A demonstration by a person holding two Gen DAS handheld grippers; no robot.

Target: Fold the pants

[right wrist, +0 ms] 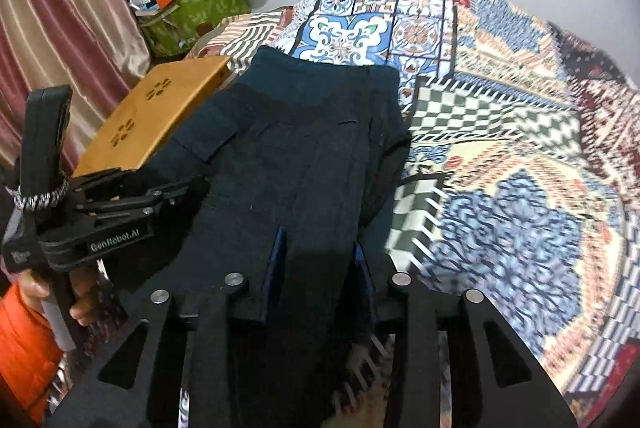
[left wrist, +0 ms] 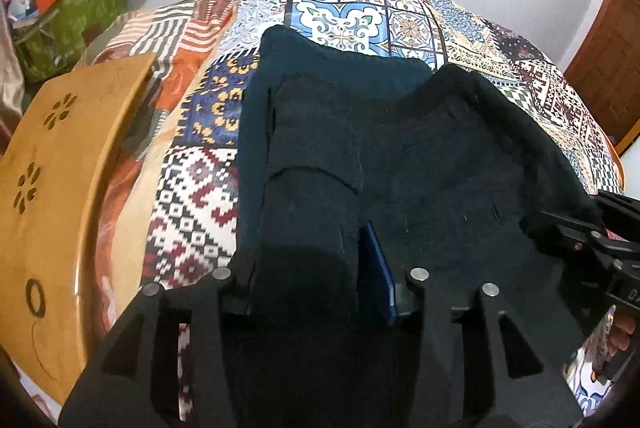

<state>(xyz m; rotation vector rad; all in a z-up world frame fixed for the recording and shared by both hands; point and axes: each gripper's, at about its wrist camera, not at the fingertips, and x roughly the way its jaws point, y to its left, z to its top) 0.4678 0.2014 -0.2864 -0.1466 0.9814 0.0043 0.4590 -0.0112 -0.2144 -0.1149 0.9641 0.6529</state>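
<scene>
Dark navy pants [left wrist: 360, 131] lie on a patchwork bedspread [left wrist: 348, 11], partly folded, with the near end lifted. My left gripper [left wrist: 312, 260] is shut on the near left edge of the pants. My right gripper [right wrist: 316, 252] is shut on the near right edge of the pants [right wrist: 304, 147]. The right gripper shows in the left wrist view at the far right [left wrist: 592, 232]. The left gripper shows in the right wrist view at the left [right wrist: 176, 191], pinching the cloth. The fingertips are hidden by the fabric.
A wooden lap table [left wrist: 52, 187] lies on the bed left of the pants, also in the right wrist view [right wrist: 156, 111]. A green box with clutter [right wrist: 192, 7] and a curtain [right wrist: 60, 7] stand at the far left. A wooden door [left wrist: 608, 51] is at the right.
</scene>
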